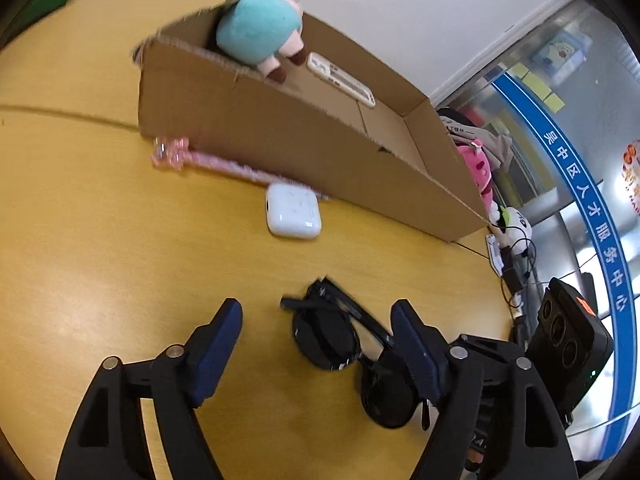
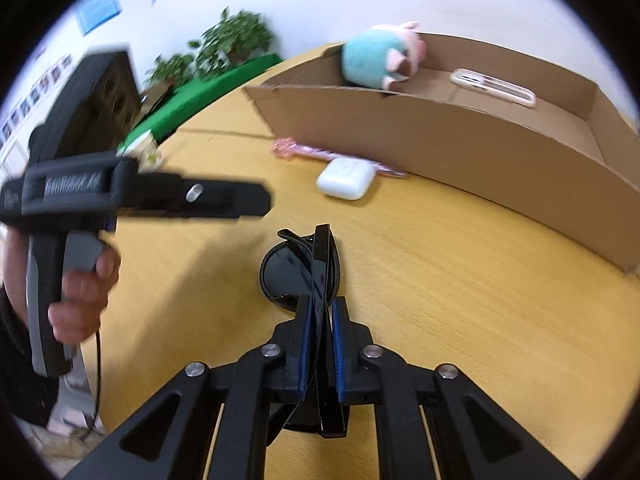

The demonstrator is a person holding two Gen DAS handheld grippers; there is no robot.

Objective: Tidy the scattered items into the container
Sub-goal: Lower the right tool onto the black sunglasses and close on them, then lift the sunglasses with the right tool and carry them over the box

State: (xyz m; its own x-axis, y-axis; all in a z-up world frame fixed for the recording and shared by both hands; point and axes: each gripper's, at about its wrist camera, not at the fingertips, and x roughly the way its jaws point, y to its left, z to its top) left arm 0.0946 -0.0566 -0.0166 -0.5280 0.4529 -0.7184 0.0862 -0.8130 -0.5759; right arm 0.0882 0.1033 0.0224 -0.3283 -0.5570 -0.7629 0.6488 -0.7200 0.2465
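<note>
Black sunglasses (image 2: 304, 276) are clamped on edge between my right gripper's (image 2: 320, 306) blue pads, just above the yellow table. In the left wrist view the sunglasses (image 1: 332, 336) lie between the spread fingers of my open left gripper (image 1: 316, 316), which holds nothing. The cardboard box (image 1: 280, 132) stands beyond, holding a teal and pink plush (image 1: 260, 28) and a white remote (image 1: 340, 78). A white earbud case (image 1: 293, 210) and a pink pen (image 1: 208, 162) lie on the table against the box's near wall. They show in the right wrist view too: case (image 2: 346, 178), pen (image 2: 312, 152), box (image 2: 460, 140).
In the right wrist view the left gripper's body and the hand holding it (image 2: 80, 216) are at the left. Plush toys and cables (image 1: 504, 216) sit past the table's right edge beside a glass partition. Green plants (image 2: 224, 48) stand behind the table.
</note>
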